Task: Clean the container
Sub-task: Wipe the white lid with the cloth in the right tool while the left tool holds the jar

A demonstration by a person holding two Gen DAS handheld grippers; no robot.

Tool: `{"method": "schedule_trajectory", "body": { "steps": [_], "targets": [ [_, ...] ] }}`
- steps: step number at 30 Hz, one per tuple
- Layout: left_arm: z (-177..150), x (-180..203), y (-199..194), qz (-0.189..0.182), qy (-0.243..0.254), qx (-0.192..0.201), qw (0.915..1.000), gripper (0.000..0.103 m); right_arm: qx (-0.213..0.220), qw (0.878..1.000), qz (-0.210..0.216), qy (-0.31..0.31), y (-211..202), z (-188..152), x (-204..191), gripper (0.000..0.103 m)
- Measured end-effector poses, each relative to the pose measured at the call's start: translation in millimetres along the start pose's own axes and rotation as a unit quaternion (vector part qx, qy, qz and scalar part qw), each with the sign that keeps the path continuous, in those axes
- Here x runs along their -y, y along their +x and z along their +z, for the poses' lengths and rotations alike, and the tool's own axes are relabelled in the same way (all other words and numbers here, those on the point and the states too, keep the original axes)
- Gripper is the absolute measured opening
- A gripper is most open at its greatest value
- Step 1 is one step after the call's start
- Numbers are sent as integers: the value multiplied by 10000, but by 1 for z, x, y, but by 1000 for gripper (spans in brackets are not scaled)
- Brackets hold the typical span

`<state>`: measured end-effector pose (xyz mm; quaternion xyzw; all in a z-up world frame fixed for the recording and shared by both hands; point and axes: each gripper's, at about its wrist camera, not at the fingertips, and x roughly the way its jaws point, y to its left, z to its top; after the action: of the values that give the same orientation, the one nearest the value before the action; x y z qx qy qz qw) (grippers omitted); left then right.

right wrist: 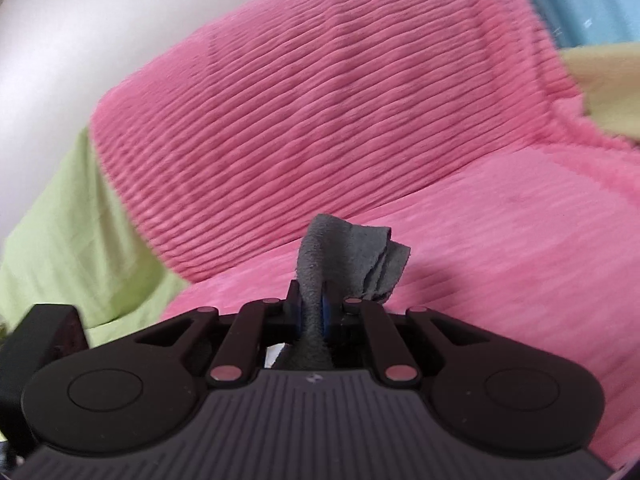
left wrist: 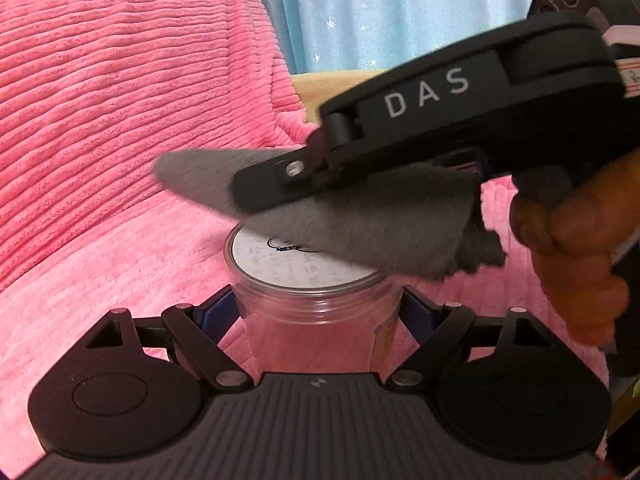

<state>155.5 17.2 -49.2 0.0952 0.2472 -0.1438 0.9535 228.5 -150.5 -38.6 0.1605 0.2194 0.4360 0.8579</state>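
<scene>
A clear plastic jar (left wrist: 320, 320) with a white printed lid (left wrist: 292, 266) stands upright between the fingers of my left gripper (left wrist: 318, 312), which is shut on its body. My right gripper (left wrist: 264, 186), marked DAS, reaches in from the right above the jar, shut on a grey cloth (left wrist: 360, 224). The cloth hangs over the right part of the lid and seems to touch it. In the right wrist view the right gripper (right wrist: 314, 312) pinches the folded grey cloth (right wrist: 352, 256); the jar is hidden there.
A pink ribbed blanket (left wrist: 100, 120) covers the seat and backrest under and behind the jar. A light blue starred curtain (left wrist: 380, 12) hangs at the back. A green cover (right wrist: 72, 232) lies to the left. A bare hand (left wrist: 572, 240) holds the right gripper's handle.
</scene>
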Motion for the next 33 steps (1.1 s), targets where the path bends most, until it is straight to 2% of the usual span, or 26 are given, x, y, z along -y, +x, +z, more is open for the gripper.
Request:
{"method": "schedule_trajectory", "body": {
  "steps": [2,5,11,20,23,26,33],
  "targets": [
    [0,-1,0,-24,9,-5,10000,85,18,9999,-127,-46,-4,0,3,6],
    [1,-1,1,-25,37,-6,10000,85,-48,10000,-79,-4,-17,-3,6,6],
    [1,-1,1,-31,29,-13,10000,85,-279,9990,329,132,-42,-10,9,6],
    [2,-2,1,10,-12,-41,10000,85,-390,9969,689,27,-29,-16,-10,6],
    [3,-2,2,31,3,-51,10000,85,-349,9976,596,-7,-15,-12,-15,6],
    [3,-3,1,24,-26,-54,10000,85,-251,9984,389,-331,-2,-10,-21,6],
    [3,-1,2,38,26,-48,10000,85,-70,9979,-80,-646,-2,-7,-22,6]
  ]
}}
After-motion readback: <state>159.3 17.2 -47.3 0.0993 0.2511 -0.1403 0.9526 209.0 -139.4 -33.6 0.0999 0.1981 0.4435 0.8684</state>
